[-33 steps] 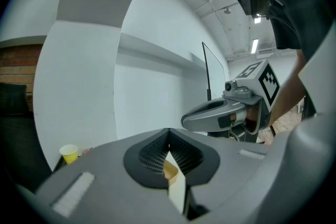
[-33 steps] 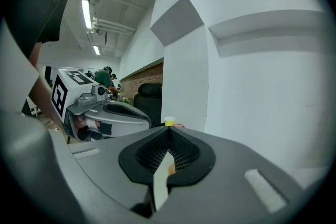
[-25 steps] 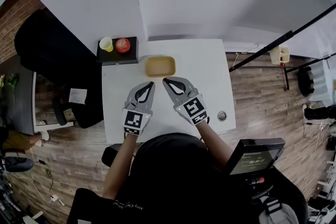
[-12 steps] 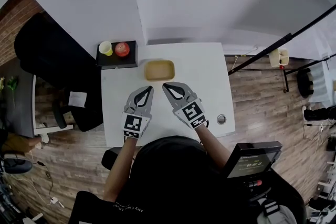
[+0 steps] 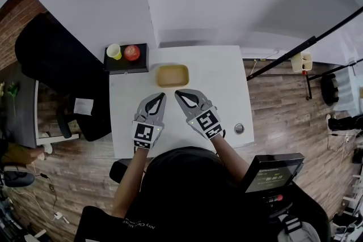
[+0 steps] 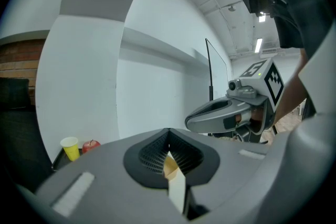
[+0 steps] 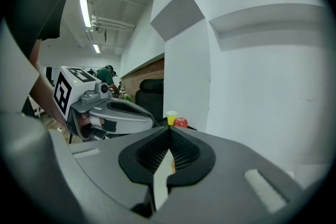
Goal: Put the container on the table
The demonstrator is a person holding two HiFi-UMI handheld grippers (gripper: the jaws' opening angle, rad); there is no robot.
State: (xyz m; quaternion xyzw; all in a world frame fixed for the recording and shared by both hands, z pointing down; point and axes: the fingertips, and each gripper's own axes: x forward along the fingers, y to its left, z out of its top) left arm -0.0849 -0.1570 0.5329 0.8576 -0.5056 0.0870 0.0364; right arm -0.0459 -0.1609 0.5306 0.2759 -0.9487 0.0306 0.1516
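A shallow tan container [image 5: 172, 75] rests on the white table [image 5: 227, 82], toward its far side. Both grippers hover just short of it on the near side, side by side, and both hold nothing. My left gripper [image 5: 163, 95] is shut, and in the left gripper view its tips [image 6: 168, 131] meet, with a sliver of the container [image 6: 169, 164] showing through the slit. My right gripper [image 5: 177, 92] is shut too, its tips [image 7: 169, 130] touching. Each gripper view shows the other gripper alongside: the right one [image 6: 231, 113] and the left one [image 7: 113, 115].
A black tray [image 5: 126, 64] at the table's far left corner carries a yellow cup [image 5: 114, 51] and a red apple [image 5: 132, 52]. A small round metal piece [image 5: 239, 128] lies near the table's right edge. A black chair [image 5: 51, 59] stands left, and a screen [image 5: 272, 173] sits near right.
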